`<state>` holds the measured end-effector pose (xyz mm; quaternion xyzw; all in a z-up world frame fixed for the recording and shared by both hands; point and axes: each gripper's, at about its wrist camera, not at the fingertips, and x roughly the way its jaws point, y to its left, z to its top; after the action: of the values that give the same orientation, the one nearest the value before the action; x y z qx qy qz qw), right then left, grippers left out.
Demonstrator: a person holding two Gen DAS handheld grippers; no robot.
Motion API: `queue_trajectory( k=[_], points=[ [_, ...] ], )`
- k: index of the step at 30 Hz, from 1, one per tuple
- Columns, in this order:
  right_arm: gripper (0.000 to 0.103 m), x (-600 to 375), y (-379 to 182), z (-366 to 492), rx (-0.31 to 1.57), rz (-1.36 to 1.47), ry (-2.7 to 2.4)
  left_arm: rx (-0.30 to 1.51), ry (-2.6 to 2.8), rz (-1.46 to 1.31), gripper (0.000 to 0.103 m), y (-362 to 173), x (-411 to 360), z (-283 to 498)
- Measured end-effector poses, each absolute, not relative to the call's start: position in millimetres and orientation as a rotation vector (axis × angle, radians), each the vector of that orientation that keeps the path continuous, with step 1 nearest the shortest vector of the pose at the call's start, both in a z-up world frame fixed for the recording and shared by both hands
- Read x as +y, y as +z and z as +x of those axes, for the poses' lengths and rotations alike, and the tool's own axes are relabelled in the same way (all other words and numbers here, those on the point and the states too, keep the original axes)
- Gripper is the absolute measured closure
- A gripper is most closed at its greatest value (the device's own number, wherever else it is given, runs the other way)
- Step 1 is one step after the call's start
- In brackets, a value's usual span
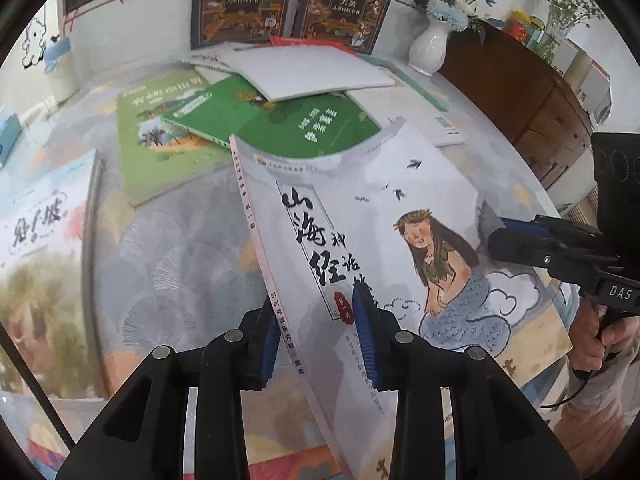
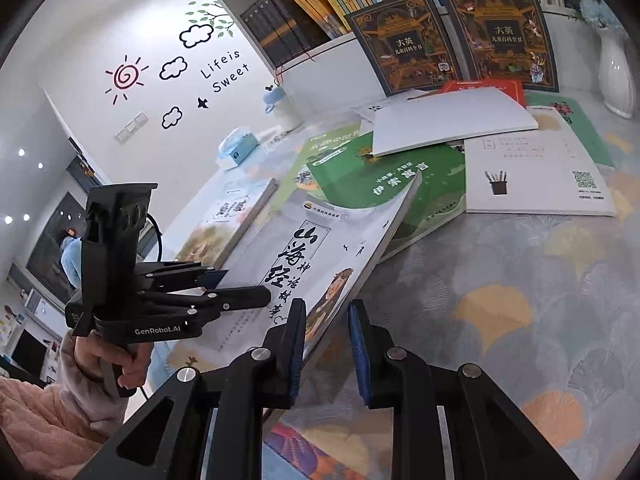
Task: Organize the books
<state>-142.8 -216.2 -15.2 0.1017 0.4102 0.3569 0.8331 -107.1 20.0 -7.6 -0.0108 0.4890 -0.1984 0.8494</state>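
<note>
A thin grey-white book with a mermaid on its cover (image 1: 380,208) is lifted and tilted over the patterned tablecloth (image 1: 180,248), held from both sides. My left gripper (image 1: 316,300) is shut on its spine edge near the lower corner, one pad under the spine and one on the cover. The right gripper (image 1: 490,228) clamps the opposite long edge. In the right wrist view the same book (image 2: 320,236) runs between the right gripper's (image 2: 326,312) blue pads, and the left gripper (image 2: 240,292) bites its far edge, held by a hand in a pink sleeve.
Behind lie overlapping green books (image 1: 280,120), a white book (image 1: 304,72) and a white sheet-like book (image 2: 536,172). Two dark ornate books (image 2: 404,44) lean against the bookshelf. A white vase (image 1: 428,48) and wooden cabinet (image 1: 516,92) stand at right. Another book (image 1: 44,216) lies at left.
</note>
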Motion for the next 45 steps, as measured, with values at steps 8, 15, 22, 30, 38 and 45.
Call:
queue_trajectory(
  k=[8, 15, 22, 30, 38, 45],
  points=[
    [0.081, -185.1, -0.4, -151.9, 0.854, 0.139, 0.794, 0.986, -0.399, 0.013, 0.072, 9.4, 42.1, -111.3],
    [0.081, -159.4, 11.3, -145.5, 0.837, 0.125, 0.821, 0.947, -0.389, 0.002, 0.072, 25.1, 74.5, -106.9],
    [0.081, -133.3, 30.0, -141.1, 0.809, 0.124, 0.839, 0.907, -0.389, 0.000, 0.072, 40.2, 104.1, -103.8],
    [0.081, -97.9, 49.3, -130.9, 0.790, 0.124, 0.860, 0.853, -0.361, 0.003, 0.072, 62.9, 142.0, -102.5],
    [0.081, -54.8, 58.7, -112.5, 0.788, 0.129, 0.892, 0.785, -0.338, -0.031, 0.072, 80.1, 190.0, -96.3],
    [0.081, -9.4, 56.6, -91.0, 0.808, 0.120, 0.929, 0.774, -0.300, -0.033, 0.072, 76.6, 227.5, -88.2]
  ],
)
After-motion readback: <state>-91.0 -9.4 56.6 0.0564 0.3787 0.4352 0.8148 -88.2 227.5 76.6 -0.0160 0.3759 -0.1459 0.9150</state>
